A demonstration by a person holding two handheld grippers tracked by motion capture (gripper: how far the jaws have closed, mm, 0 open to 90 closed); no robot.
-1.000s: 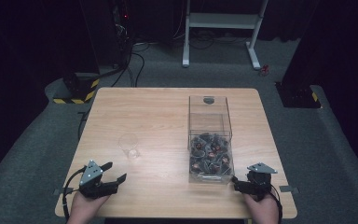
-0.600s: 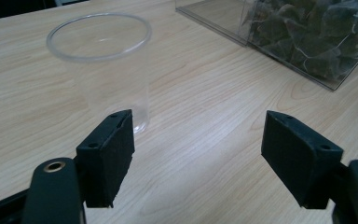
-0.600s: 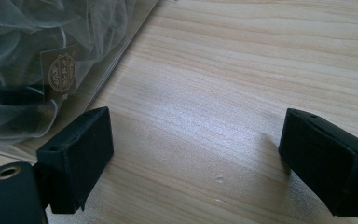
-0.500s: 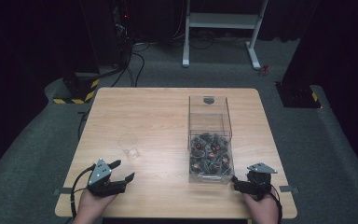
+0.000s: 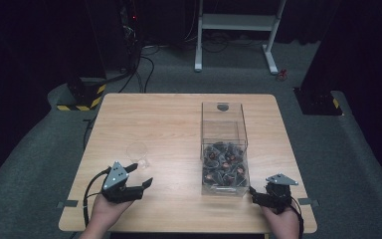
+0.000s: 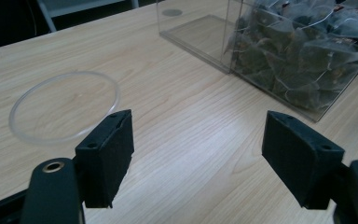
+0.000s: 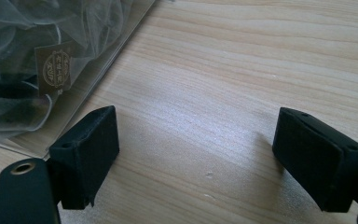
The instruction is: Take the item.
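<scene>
On the table [image 5: 169, 114], the cup [image 5: 137, 152] stands left of the box [image 5: 224, 144], well apart from it. The tea bags [image 5: 224, 167] lie in the box's near half. The left claw [image 5: 140, 173] sits just before the cup; the right claw [image 5: 252, 191] sits at the box's near right corner.

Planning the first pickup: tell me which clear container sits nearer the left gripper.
The small round clear plastic cup, standing just beyond the left gripper; the tall clear box of tea bags sits farther right.
</scene>
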